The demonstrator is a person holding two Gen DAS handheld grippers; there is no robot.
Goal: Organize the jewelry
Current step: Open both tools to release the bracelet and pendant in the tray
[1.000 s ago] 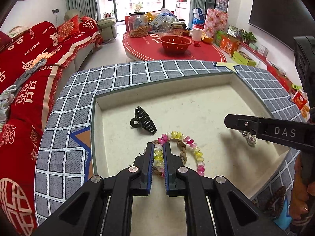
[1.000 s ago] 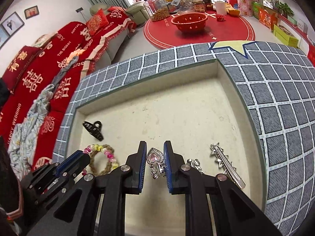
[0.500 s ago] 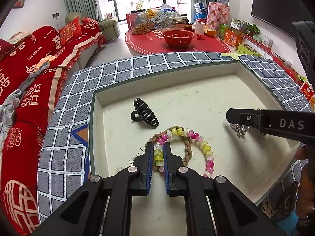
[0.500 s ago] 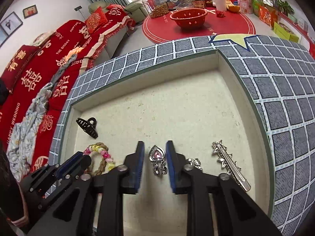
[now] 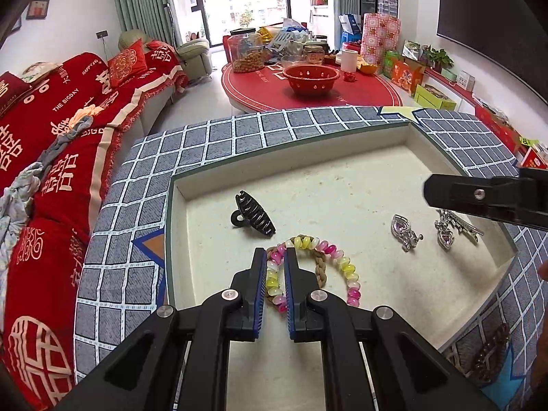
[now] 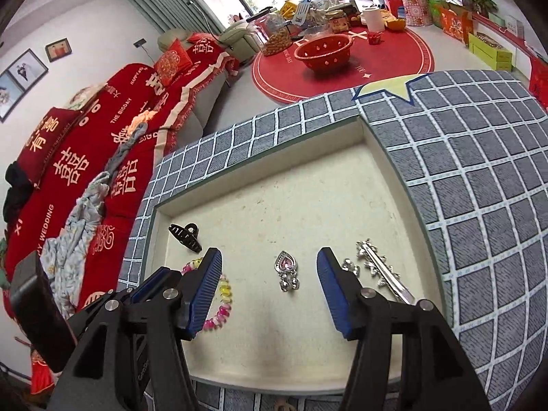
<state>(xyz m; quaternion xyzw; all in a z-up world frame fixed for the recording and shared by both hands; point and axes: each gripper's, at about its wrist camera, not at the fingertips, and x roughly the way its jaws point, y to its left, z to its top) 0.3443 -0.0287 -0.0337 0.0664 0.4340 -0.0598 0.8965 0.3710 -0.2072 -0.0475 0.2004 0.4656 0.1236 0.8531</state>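
Observation:
A cream tray [image 5: 342, 185] sits sunk in a grey checked cushion top. My left gripper [image 5: 275, 257] is shut on a pink and yellow bead bracelet [image 5: 342, 263] that lies on the tray with a brown braided band [image 5: 323, 267]. My right gripper [image 6: 269, 260] is open wide above a silver heart earring [image 6: 287, 269] lying on the tray; the earring also shows in the left wrist view [image 5: 404, 231]. A second heart earring [image 5: 445, 234] and a silver hair clip [image 6: 380, 270] lie to the right. A black claw clip [image 5: 253, 214] lies at the tray's left.
The grey checked cushion rim [image 6: 479, 185] surrounds the tray. A red sofa [image 5: 51, 137] stands to the left. A round red table [image 5: 308, 85] with a red bowl and jars stands beyond. A dark bead bracelet [image 5: 489, 352] lies on the rim at lower right.
My right gripper has opened wide and let go of the heart earring, which now lies on the tray. My left gripper stays shut on the bead bracelet and both have risen a little.

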